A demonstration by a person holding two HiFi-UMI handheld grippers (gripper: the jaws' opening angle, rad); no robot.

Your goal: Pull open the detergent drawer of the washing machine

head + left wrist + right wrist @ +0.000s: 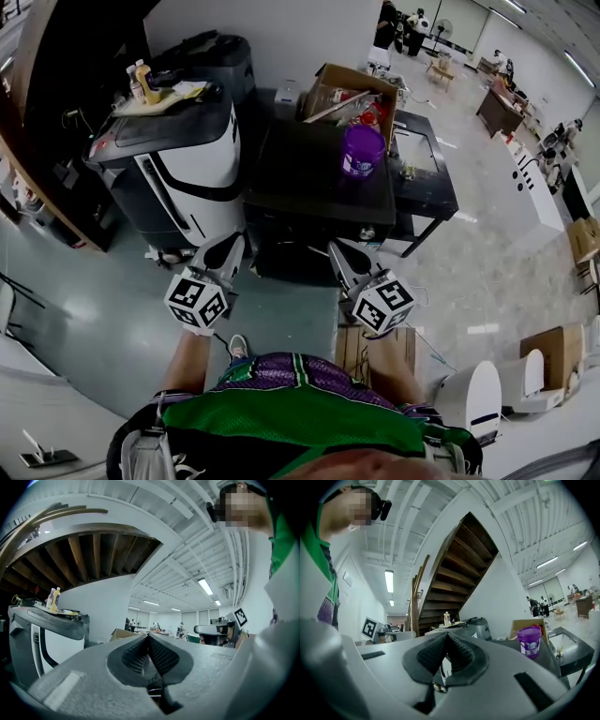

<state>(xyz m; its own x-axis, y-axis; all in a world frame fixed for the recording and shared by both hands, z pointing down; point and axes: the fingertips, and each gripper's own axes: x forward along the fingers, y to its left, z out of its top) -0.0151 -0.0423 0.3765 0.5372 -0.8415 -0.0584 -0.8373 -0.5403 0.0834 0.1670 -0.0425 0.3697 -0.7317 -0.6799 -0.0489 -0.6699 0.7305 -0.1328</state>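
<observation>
washing machine (319, 178), probably: purple tub (362, 150) atop | grey floor (103, 309) | left claw (234, 247), right claw (336, 247) pressed together

**Matt plastic tools over a shiny floor**

The left gripper (149, 638) and right gripper (446, 636) are matt grey plastic, their fingers (133, 656) lined with black ribbed rubbery pads. At centre, the black unit (309, 183) has a dull, smooth top carrying a glossy purple plastic tub (362, 150); above it in frame sits a brown cardboard box (328, 80). The grey-and-white machine (187, 178) at left has glossy plastic panels. The floor (94, 319) is smooth and reflective; the stairs (454, 569) are dark wood.
</observation>
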